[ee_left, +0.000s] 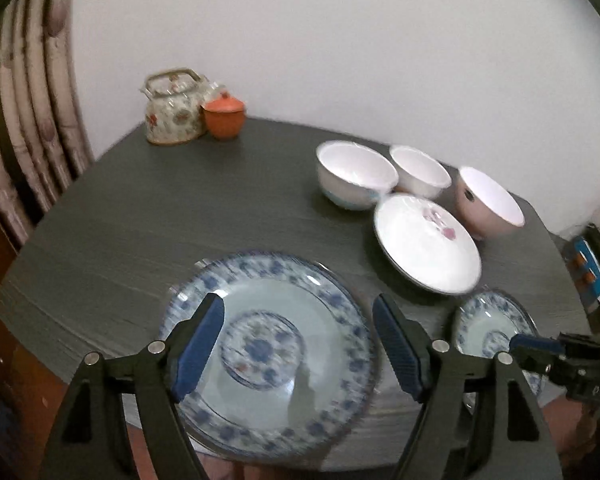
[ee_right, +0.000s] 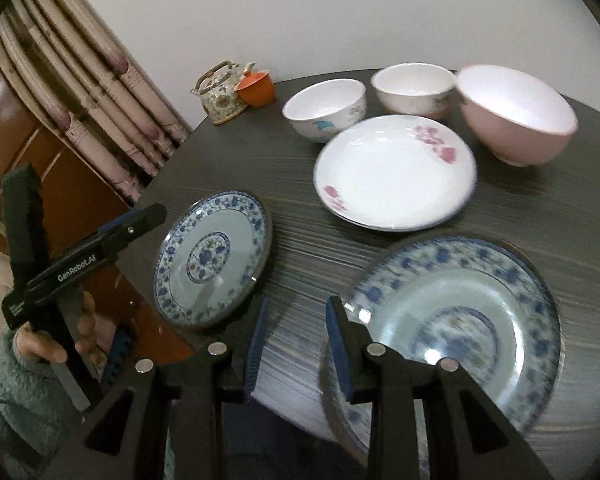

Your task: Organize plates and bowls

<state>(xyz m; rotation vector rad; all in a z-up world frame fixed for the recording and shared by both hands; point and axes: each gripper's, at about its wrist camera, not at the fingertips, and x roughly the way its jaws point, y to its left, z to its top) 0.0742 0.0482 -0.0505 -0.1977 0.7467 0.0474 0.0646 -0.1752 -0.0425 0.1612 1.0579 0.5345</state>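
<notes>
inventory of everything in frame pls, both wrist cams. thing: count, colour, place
blue-patterned plates: 2, blue and white floral, near table edge; second one further right.
white plate: 1, white with pink flowers, mid-table, behind the blue ones.
white bowls: 2, white with faint motifs, far side; second one beside it.
pink bowl: 1, pink outside, white inside, far right.
teapot: 1, floral, metal handle, far left corner.
orange cup: 1, orange, lidded, touching or beside the teapot.
table: 1, dark grey.
curtain: 1, pale, striped, left.
left gripper: black, blue pads, open, nothing held.
right gripper: same, narrower gap, nothing held.
</notes>
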